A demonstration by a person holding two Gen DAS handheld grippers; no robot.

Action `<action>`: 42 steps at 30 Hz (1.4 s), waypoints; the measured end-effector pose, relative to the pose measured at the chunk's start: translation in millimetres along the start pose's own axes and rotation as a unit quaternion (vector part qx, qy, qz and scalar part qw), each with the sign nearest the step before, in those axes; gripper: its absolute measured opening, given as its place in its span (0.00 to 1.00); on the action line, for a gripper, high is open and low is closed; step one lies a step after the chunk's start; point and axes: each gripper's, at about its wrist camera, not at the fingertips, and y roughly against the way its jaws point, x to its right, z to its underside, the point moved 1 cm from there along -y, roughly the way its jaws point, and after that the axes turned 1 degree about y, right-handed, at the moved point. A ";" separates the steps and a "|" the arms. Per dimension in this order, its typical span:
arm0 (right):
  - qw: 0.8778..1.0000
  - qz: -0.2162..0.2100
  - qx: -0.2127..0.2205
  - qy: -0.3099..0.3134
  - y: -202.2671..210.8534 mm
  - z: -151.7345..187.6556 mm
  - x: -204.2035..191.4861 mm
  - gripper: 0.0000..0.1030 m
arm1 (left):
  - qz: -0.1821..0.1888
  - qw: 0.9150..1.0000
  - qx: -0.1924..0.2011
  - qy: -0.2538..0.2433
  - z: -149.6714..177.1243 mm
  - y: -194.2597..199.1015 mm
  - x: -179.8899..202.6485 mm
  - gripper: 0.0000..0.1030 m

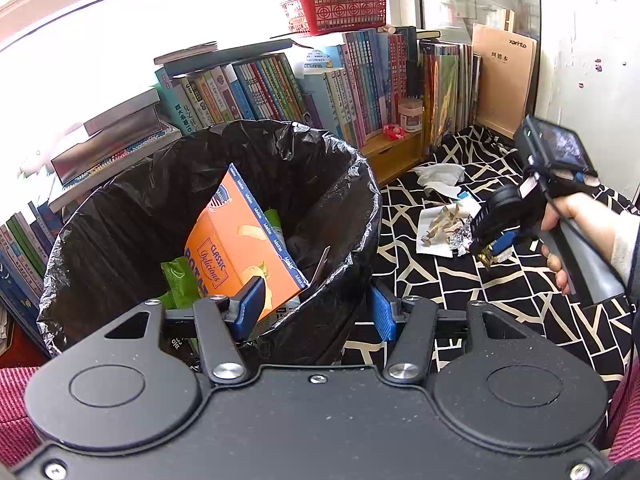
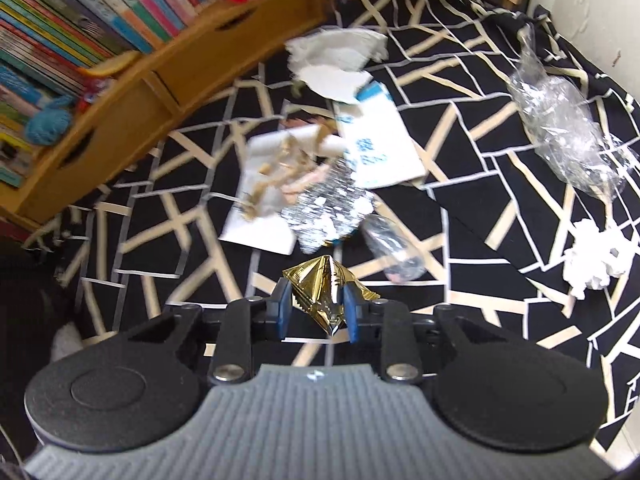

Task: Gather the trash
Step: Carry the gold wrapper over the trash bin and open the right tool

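From the left wrist view, the bin with its black liner is being straddled at the near rim by the left gripper: one blue pad is sitting inside the rim, the other outside, with a wide gap between them, so the jaws are being held open and nothing appears to be pinched tight (whether the liner is being touched cannot be told). Some trash is already being held by the bin: an orange box is leaning against the wall, with a green packet beneath it. Further right, the right gripper is being carried above the patterned cloth by a hand, with something gold at its tip.

From the right wrist view, a crumpled gold wrapper is being gripped between the closed jaws of that right gripper, clear of the cloth and not yet at the bin. Much is being left for later (the blur makes details uncertain): a white tissue, a blue-and-white packet, a sheet with food scraps, crumpled foil, a clear plastic wrapper, a small clear piece and a white paper ball.

The task is being judged as under way, with most pieces uncollected.
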 end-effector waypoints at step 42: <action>0.916 -0.331 0.120 0.193 186.3 3.1 -164.5 0.77 | -0.004 1.000 -0.001 0.000 -0.7 0.7 2.0 0.51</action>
